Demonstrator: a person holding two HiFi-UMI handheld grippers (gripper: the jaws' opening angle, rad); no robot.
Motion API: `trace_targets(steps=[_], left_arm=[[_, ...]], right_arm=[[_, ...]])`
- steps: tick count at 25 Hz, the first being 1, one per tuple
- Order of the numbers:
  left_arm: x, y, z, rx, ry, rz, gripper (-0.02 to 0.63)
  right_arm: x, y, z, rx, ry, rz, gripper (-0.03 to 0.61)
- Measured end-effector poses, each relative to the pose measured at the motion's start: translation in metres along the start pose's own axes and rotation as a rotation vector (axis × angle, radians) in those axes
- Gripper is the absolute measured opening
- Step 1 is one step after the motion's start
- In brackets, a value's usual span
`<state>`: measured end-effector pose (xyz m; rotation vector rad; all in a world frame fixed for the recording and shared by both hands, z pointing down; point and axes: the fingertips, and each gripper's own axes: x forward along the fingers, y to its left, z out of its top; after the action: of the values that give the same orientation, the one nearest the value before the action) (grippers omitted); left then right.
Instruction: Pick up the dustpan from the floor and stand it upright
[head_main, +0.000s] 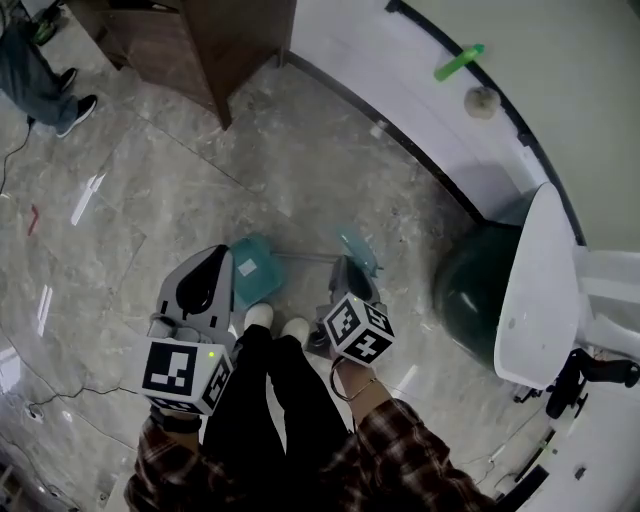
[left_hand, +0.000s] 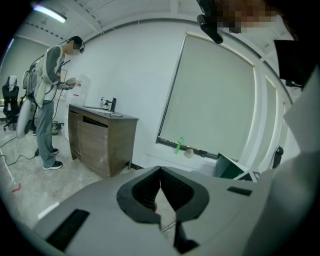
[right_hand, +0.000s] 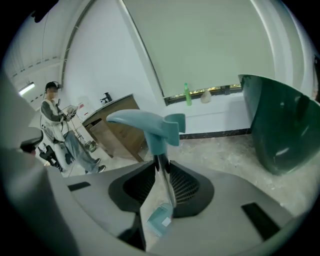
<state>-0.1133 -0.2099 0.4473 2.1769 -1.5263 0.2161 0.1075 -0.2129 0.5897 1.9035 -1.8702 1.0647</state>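
Right tool (right_hand: 162, 167): jaws clamped on the thin metal shaft of the dustpan (right_hand: 146, 125), just under its teal grip end. Left tool (left_hand: 160, 172): jaws together, nothing in them, tip near the pan.

The dustpan lies roughly level in front of my shoes (head_main: 262, 315), with the pan toward the left tool and the grip end toward the right. I cannot tell whether the pan touches the floor (head_main: 200, 190).

Risks, my judgement:
- The shaft is thin and the pan's weight hangs far from the clamp, so it could twist or swing in the jaws as I tip it up.
- A swinging pan could knock my shoes or the left tool.
- The floor looks polished, so a pan set on its edge may skid out and fall flat.
- The green bin (head_main: 470, 300) stands near on the right, and the grip end could clip it.

Count:
- tools, two
- dustpan, one
- shoes, two
- bin, one
- wooden cabinet (head_main: 200, 40), one
- other person (left_hand: 47, 100), one, well apart
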Motion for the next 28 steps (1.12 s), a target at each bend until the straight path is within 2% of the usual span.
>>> trace_targets(steps=[5, 10, 19, 28], left_arm=[[-0.023, 0.025, -0.006, -0.045, 0.0, 0.06, 0.011], [-0.04, 0.039, -0.013, -0.078, -0.005, 0.085, 0.011], [-0.046, 0.025, -0.022, -0.09, 0.011, 0.056, 0.011], [-0.043, 0.016, -0.013, -0.08, 0.001, 0.032, 0.012]], right_arm=[[-0.005, 0.036, -0.015, -0.134, 0.031, 0.046, 0.084], [-0.013, 0.057, -0.029, -0.193, 0.053, 0.071, 0.084], [-0.03, 0.06, -0.051, -0.318, 0.107, 0.117, 0.084], [-0.036, 0.054, -0.055, -0.248, 0.15, 0.123, 0.084]])
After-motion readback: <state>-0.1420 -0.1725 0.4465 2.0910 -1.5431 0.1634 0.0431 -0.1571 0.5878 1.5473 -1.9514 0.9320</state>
